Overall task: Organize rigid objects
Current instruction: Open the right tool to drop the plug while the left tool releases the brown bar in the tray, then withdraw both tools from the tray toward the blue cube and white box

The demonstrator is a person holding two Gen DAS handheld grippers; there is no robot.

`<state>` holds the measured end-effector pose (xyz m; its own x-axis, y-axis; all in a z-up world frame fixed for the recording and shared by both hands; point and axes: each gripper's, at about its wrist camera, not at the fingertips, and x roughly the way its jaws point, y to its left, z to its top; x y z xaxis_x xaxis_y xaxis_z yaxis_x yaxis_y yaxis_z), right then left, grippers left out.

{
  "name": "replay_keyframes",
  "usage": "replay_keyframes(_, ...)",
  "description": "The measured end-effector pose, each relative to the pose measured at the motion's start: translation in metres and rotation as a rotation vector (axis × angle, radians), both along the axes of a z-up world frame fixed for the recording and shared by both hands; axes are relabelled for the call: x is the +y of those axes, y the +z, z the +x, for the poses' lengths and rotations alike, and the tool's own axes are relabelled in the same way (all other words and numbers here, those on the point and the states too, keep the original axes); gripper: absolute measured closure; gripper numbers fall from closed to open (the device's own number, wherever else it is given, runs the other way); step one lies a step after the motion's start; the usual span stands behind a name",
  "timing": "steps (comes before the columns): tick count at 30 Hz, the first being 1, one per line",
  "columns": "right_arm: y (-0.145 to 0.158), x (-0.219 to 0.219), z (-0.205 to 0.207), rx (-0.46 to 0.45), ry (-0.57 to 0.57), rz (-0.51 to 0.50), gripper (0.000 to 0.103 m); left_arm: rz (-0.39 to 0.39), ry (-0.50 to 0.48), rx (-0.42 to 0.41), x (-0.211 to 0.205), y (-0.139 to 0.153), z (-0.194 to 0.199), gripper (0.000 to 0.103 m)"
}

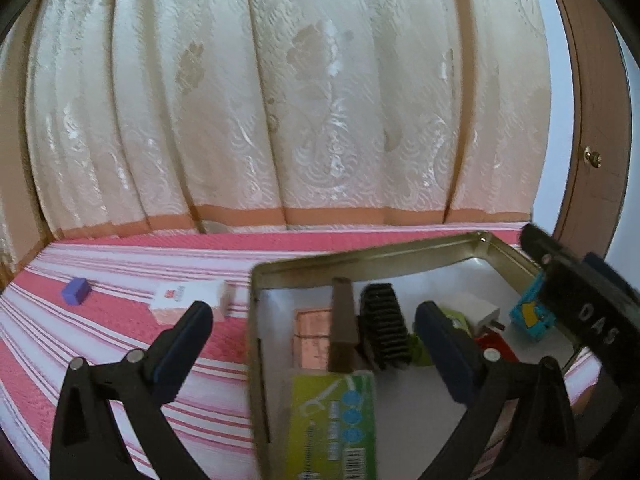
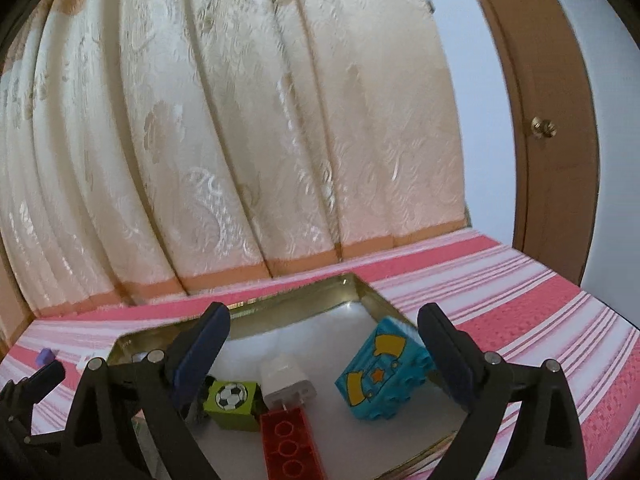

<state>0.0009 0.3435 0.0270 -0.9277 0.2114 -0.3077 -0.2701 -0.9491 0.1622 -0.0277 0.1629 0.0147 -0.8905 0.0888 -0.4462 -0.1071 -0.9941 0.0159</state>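
- Left wrist view: left claw (image 1: pixel 316 320) spread wide, holding nothing (tin (image 1: pixel 360 256) below).
- Right claw (image 2: pixel 324 320) apart, empty; red brick (image 2: pixel 286 440) lies lengthwise toward the camera.

Shiny metal tin (image 2: pixel 372 292), glossy plastic bricks (image 2: pixel 380 380), woven striped cloth (image 2: pixel 540 304).

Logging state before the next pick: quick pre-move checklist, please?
1. Left gripper open, nothing held: ok.
2. Right gripper open, nothing held: ok.
3. Tin tray flat on the striped cloth: ok.
4. Blue block lying in the tray, free of the fingers: ok.
5. Purple cube and white box outside the tray: not ok.
6. Room in the tray for both: cannot tell.
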Motion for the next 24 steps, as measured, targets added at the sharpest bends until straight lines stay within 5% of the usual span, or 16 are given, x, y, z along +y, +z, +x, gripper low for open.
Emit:
replay_keyframes(6,0.001,-0.006,0.014,0.058,-0.057,0.012,0.006,-0.027,0.080,0.086,-0.024,0.004,0.009,0.000)
replay_keyframes(24,-0.002,-0.059,0.037,0.061,-0.085,-0.004,0.006,0.005,0.147,0.061,-0.101,-0.003,0.013,0.001)
